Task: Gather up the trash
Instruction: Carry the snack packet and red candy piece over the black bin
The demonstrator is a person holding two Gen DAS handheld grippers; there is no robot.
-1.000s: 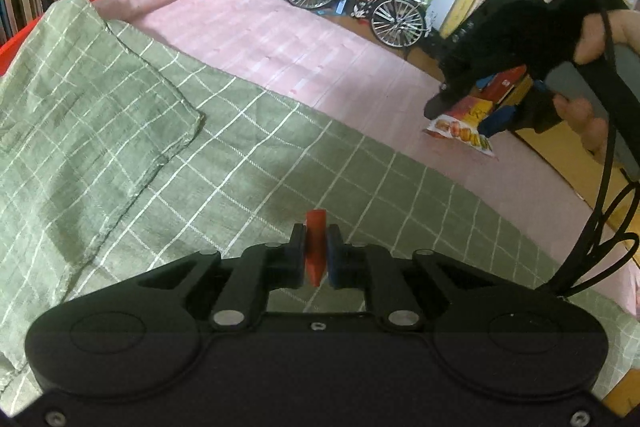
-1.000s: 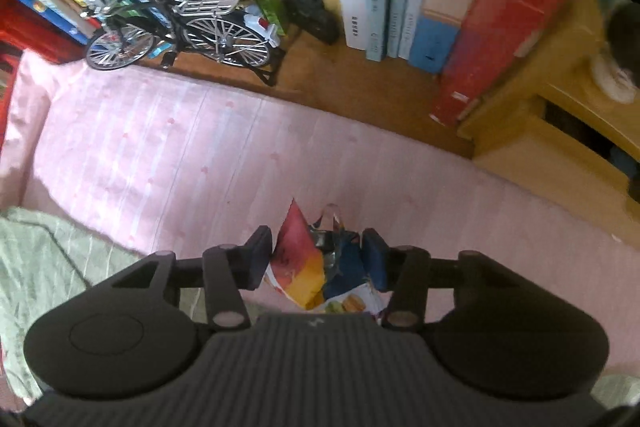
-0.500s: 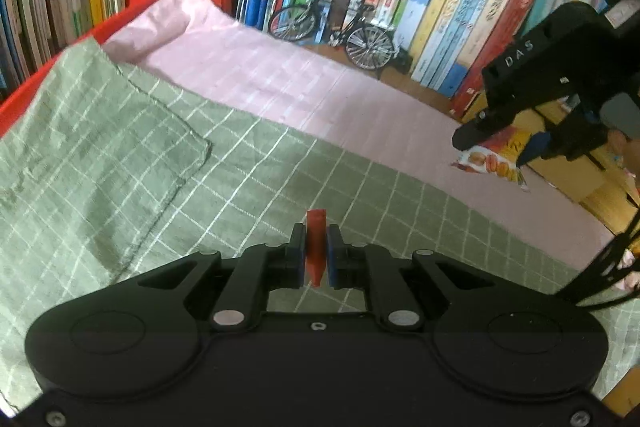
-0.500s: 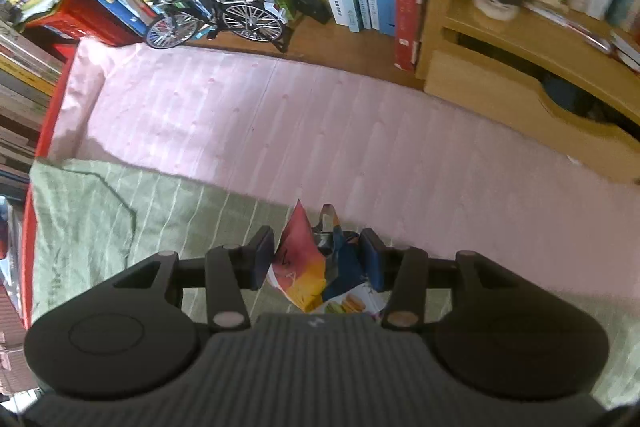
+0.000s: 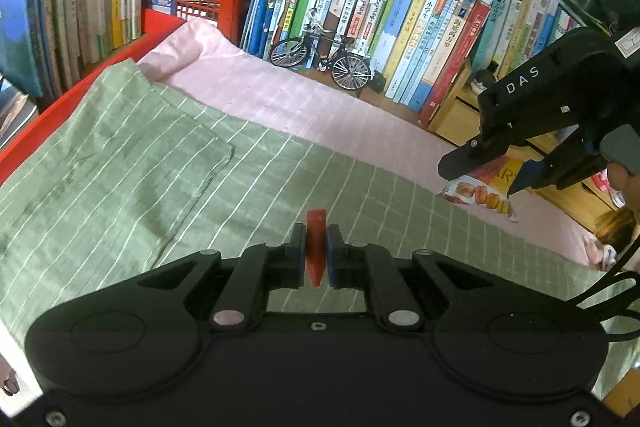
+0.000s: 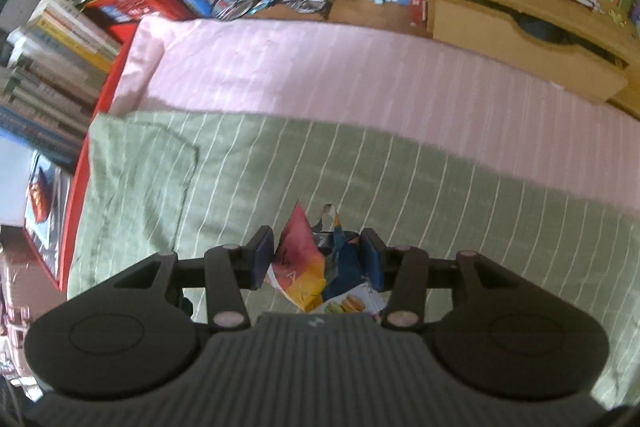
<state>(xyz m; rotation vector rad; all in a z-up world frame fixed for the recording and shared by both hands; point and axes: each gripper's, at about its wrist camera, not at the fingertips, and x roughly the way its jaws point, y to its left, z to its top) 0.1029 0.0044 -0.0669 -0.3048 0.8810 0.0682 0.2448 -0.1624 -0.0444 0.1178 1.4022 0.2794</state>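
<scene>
Grippers both loaded: your left gripper (image 5: 317, 254) clamps red scrap (image 5: 316, 247); your right gripper (image 6: 319, 259) clamps crumpled snack wrapper (image 6: 320, 267), above green checked cloth (image 6: 280, 179).

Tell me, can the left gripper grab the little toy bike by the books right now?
Probably not: the left gripper is shut on a red scrap, so its jaws are full, and the toy bike stands far across the cloths.

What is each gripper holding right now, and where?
Left gripper: thin red scrap, pinched flat. Right gripper: crumpled snack wrapper, squeezed across its sides.
</scene>
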